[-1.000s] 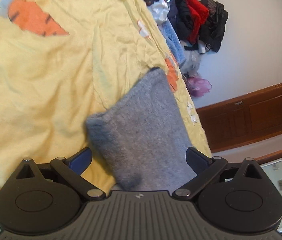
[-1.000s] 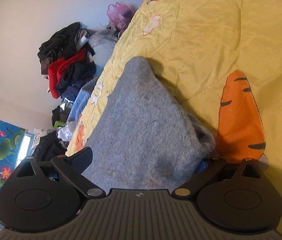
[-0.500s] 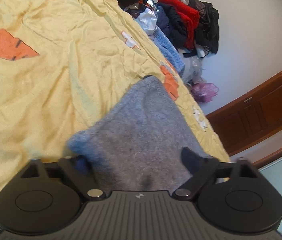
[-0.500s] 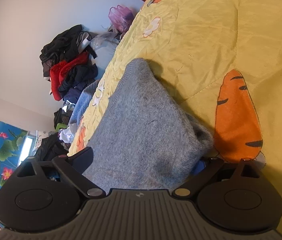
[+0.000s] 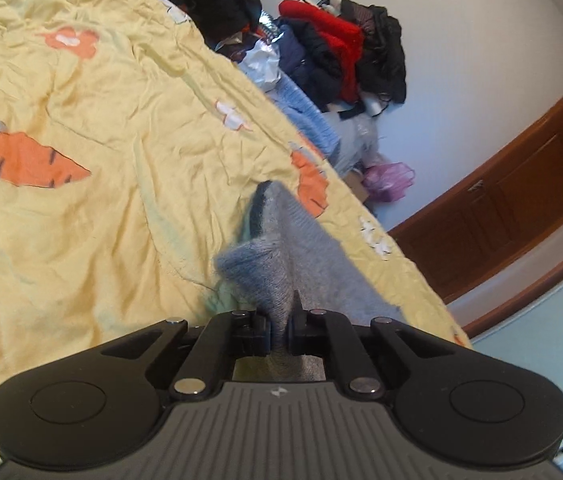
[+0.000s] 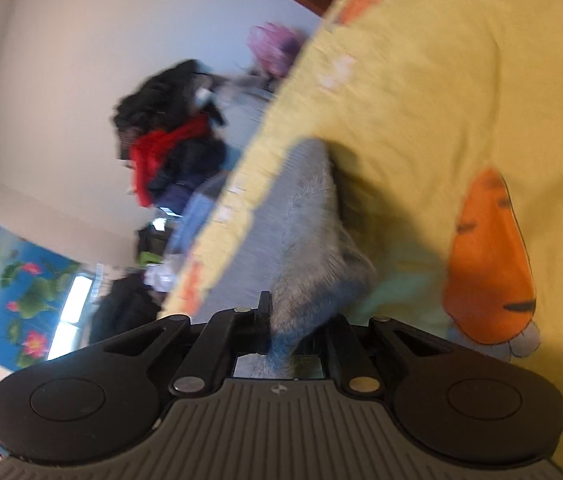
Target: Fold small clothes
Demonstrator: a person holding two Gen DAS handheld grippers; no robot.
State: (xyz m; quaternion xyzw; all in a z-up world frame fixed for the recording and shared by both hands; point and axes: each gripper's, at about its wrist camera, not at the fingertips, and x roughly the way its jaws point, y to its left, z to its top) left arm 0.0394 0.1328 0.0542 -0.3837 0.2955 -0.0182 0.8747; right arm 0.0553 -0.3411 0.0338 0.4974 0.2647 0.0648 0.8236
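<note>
The left tongs [image 5: 280, 330] are clamped tight on the near edge of the grey knit [image 5: 313, 264]; their jaws have just been closing, and the wool is bunched between them, rising in a pinched ridge from the grip; the right tongs [image 6: 295, 334] have just closed too and pinch the same knit [image 6: 313, 240] at its near end, the fibres squeezed into a narrow wad between the fingers.

The knit lies on the yellow bedspread [image 5: 101, 208], stretching away from both tongs toward twelve o'clock; in the left view its far end curls up dark at about twelve, just beside an orange carrot print [image 5: 311, 184] at one o'clock; another carrot [image 5: 25, 160] sits well apart at ten o'clock. In the right view the picture is blurred; the knit runs up the middle with the bedspread [image 6: 441, 80] filling the side from twelve to four, and a big carrot [image 6: 489, 256] at three o'clock, near the knit but apart from it.

Beyond the bed's edge a heap of clothes [image 5: 341, 48], red and black and blue, leans against the white wall at one o'clock in the left view; a pink bag [image 5: 387, 180] lies below it, near a brown wooden cabinet [image 5: 513, 208] at three. The right view shows that heap [image 6: 169, 136] at ten o'clock and a lotus poster [image 6: 13, 292] at eight.
</note>
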